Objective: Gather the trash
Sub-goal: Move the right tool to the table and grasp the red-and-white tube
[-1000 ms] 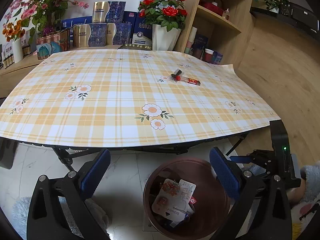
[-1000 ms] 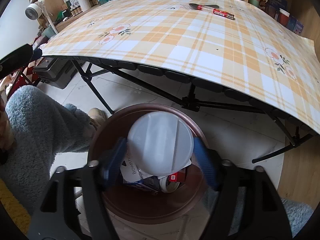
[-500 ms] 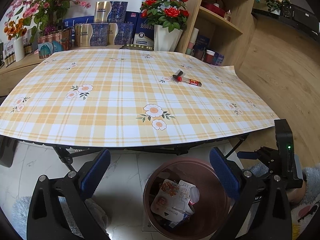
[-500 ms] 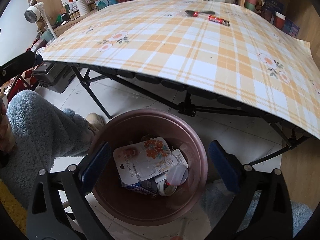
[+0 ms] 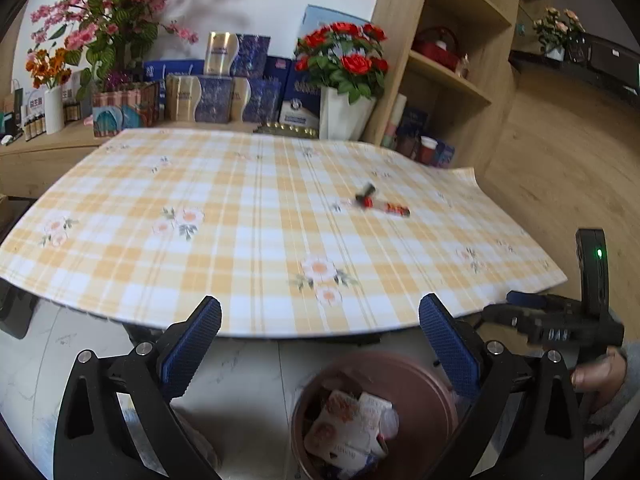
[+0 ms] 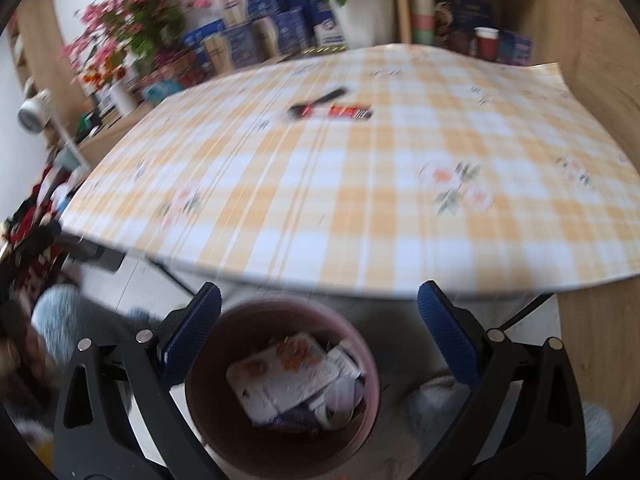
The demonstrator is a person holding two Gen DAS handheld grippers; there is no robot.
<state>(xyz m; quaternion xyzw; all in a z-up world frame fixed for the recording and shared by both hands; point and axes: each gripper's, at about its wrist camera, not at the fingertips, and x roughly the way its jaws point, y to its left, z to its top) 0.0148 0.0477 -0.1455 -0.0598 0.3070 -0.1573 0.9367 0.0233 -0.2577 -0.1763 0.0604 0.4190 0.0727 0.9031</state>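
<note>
A brown round bin (image 5: 426, 376) stands on the floor below the table's near edge, with white packets (image 5: 352, 428) and other trash in it. My left gripper (image 5: 320, 340) hangs open above it, nothing between its pads. My right gripper (image 6: 318, 324) is open and empty too, above the bin (image 6: 280, 306) and its packets (image 6: 288, 372); its body (image 5: 560, 320) shows at the right of the left wrist view. On the plaid tablecloth (image 5: 240, 220) lie a red-and-black wrapper (image 5: 390, 209) and a small black item (image 5: 366, 192), also seen as wrapper (image 6: 340, 112) and black item (image 6: 328, 98).
Flower pots (image 5: 344, 120), boxes (image 5: 224, 100) and a wooden shelf (image 5: 448, 64) stand behind the table. A person's hand (image 5: 596, 372) holds the right gripper. A fuzzy blue leg (image 6: 56, 312) is left of the bin, a slipper (image 6: 440, 396) right of it. The right wrist view is blurred.
My right gripper opened and dropped a round white lid into the bin, then rose and tipped up toward the table. The left gripper barely moved, tilting up slightly.
</note>
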